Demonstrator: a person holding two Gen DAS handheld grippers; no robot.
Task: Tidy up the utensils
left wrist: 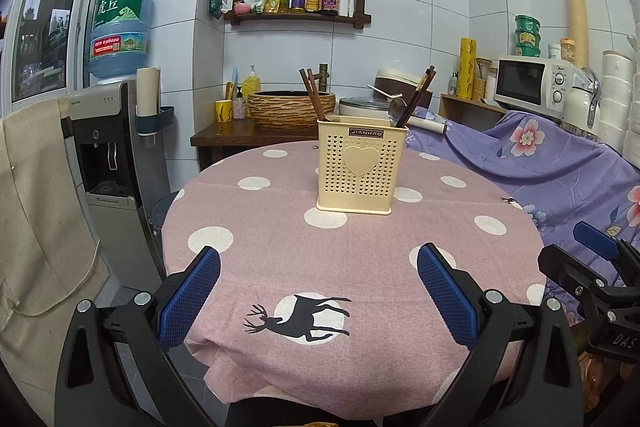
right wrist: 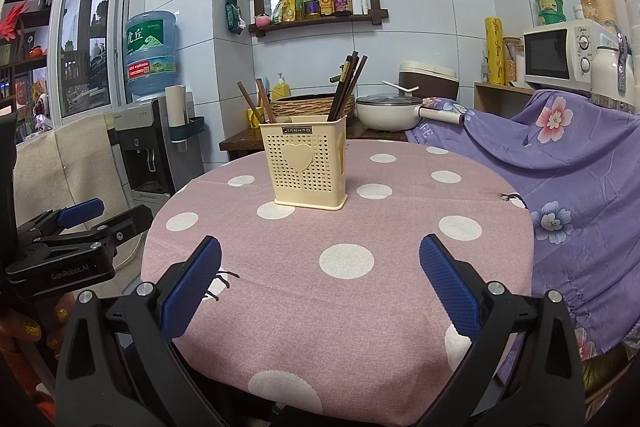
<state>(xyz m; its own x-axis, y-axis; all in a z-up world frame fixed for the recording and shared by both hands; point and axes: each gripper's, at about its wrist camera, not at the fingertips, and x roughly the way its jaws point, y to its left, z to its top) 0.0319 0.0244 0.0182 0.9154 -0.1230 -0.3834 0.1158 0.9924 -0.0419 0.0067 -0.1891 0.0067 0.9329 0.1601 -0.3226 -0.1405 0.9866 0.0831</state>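
1. Left wrist view: the left gripper (left wrist: 318,291) is hovering over the near edge of the round desk with the pink polka-dot cloth (left wrist: 280,251), jaws spread wide and holding nothing. The cream perforated plastic utensil holder with a heart emblem (left wrist: 359,169) is standing upright near the middle of the desk. Brown wooden chopsticks (left wrist: 311,95) are leaning in its left side; darker chopsticks (left wrist: 420,93) and a metal spoon (left wrist: 396,111) are sitting in its right side. The right gripper (left wrist: 592,255) is showing at the right edge of this view, well apart from the holder.

2. Right wrist view: the right gripper (right wrist: 320,283) is likewise hovering at the near edge, jaws wide apart and empty. The holder (right wrist: 306,165) is standing ahead with both chopstick groups inside. No loose utensil is lying on the visible cloth.

3. Judgement: the sorting is appearing complete or nearly so; whether anything is remaining outside these views cannot be told.
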